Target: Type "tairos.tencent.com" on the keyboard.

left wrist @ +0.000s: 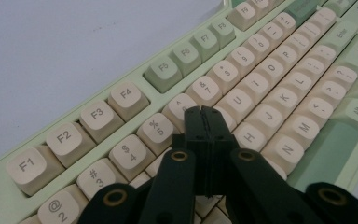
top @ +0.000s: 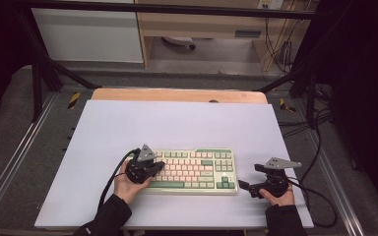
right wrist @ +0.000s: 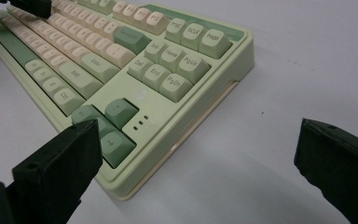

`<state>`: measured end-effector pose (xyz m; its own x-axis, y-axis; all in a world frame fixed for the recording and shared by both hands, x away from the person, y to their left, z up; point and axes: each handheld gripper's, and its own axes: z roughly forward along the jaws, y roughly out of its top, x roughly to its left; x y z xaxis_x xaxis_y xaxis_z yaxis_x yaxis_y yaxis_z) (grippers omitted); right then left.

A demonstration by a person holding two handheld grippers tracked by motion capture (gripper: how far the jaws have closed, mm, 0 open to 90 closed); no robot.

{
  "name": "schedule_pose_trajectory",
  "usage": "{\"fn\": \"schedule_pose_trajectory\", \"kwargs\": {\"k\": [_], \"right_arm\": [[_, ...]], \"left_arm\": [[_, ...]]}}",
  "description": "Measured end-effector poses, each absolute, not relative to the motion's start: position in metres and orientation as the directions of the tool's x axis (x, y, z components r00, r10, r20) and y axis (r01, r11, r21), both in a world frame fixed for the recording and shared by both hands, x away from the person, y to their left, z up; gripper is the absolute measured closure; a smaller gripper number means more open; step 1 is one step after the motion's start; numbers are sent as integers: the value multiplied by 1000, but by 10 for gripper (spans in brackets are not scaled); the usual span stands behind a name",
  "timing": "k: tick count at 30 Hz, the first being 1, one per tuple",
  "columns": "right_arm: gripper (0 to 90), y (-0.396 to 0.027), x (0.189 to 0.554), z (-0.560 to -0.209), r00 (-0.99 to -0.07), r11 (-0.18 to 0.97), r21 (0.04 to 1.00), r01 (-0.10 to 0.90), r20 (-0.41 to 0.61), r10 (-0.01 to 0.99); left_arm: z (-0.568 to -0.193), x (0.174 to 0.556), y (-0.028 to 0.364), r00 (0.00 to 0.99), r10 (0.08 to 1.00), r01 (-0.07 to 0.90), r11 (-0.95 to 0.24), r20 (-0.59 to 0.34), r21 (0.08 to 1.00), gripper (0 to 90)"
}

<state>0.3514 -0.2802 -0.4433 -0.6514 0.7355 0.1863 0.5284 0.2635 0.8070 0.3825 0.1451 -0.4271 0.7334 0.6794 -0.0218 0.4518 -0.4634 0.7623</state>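
Left gripper (left wrist: pixel 204 112), jaws clenched together on nothing, hovers over the keyboard (top: pixel 193 171), perhaps touching a key; right gripper (top: pixel 243 187), released wide, waits at its four o'clock corner.

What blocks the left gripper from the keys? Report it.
Nothing visible. The left gripper, jaws shut together, hovers directly over the keyboard's letter rows with only air below its tip. The right gripper stays open off the keyboard's right end.
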Motion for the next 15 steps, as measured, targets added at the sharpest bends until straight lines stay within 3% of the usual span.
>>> {"fn": "schedule_pose_trajectory", "kwargs": {"k": [15], "right_arm": [[14,-279,352,-444,-653,268,807,526,182,735]], "left_arm": [[-405,372,158,747,664,425,-435,-36,793,900]]}}
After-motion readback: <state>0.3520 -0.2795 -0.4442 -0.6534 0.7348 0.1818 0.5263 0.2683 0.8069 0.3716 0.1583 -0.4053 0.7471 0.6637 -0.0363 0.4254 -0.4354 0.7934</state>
